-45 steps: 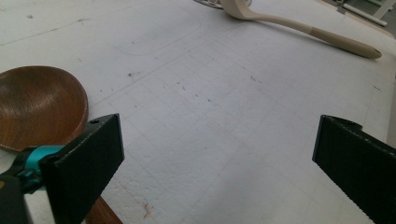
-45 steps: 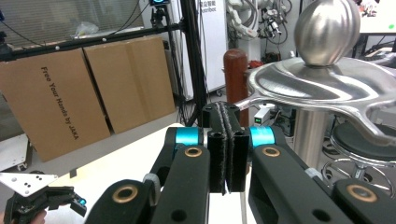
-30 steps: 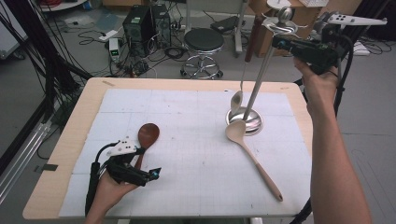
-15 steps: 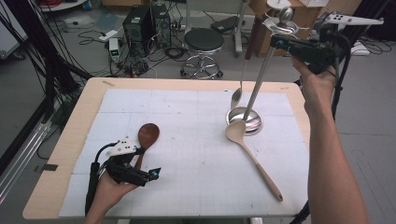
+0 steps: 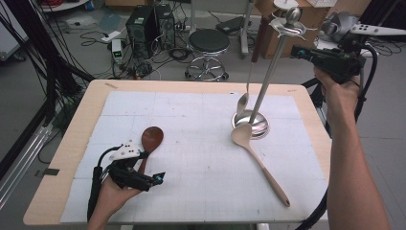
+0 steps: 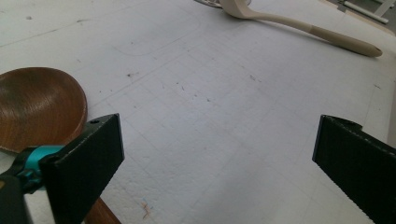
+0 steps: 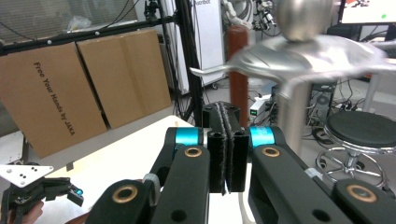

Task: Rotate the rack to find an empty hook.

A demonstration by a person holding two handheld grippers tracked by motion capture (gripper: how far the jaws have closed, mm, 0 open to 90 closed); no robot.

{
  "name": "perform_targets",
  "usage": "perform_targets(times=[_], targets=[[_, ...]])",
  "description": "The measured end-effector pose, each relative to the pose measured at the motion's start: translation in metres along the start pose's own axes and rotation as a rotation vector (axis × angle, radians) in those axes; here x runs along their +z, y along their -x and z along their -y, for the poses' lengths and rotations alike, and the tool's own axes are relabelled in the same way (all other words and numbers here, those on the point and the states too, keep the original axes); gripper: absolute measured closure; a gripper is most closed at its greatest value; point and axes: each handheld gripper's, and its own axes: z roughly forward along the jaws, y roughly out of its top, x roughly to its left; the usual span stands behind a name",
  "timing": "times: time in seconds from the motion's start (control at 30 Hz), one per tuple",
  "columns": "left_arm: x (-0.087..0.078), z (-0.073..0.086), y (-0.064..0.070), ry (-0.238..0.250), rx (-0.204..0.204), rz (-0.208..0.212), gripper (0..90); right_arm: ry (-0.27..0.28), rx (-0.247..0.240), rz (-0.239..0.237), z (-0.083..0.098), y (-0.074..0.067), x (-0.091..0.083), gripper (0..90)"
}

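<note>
Polished steel utensil stand (image 5: pixel 268 81), round-bowled dark wooden spoon (image 5: pixel 151 140), pale wooden spoon (image 5: pixel 258 160)

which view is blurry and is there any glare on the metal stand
In the right gripper view the stand's top is smeared with motion blur, while the shut right gripper in front of it is sharp. In the high view everything is sharp; the stand's base shows a bright sheen. In the left gripper view the light is soft and even; the brown spoon is crisp, the pale spoon slightly soft.

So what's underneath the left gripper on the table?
The handle of the brown wooden spoon runs under the left gripper; its bowl sticks out beyond, on the white mat. The handle's end is covered by the gripper and hand.
</note>
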Motion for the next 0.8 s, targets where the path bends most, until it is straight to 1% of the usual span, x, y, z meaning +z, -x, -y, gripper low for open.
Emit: perform_targets(times=[0.03, 0.2, 0.33, 0.47, 0.63, 0.8], targets=[[0.000, 0.000, 0.000, 0.000, 0.004, 0.002, 2.6, 0.001, 0.011, 0.002, 0.001, 0.002, -0.003, 90.0], [0.000, 0.000, 0.000, -0.005, 0.005, 0.000, 2.6, 0.015, 0.016, 0.015, 0.003, 0.010, -0.015, 89.9], [0.000, 0.000, 0.000, -0.004, 0.004, -0.003, 2.6, 0.027, 0.021, 0.027, 0.002, 0.013, -0.022, 89.9], [0.000, 0.000, 0.000, -0.002, 0.005, -0.002, 2.6, 0.041, 0.024, 0.022, -0.001, 0.017, -0.024, 89.9], [0.001, 0.000, 0.001, -0.007, 0.005, 0.000, 2.6, 0.041, 0.019, 0.022, -0.006, 0.020, -0.022, 89.9], [0.001, 0.000, 0.002, -0.005, 0.007, 0.002, 2.6, 0.042, 0.013, 0.010, -0.008, 0.019, -0.019, 89.9]])
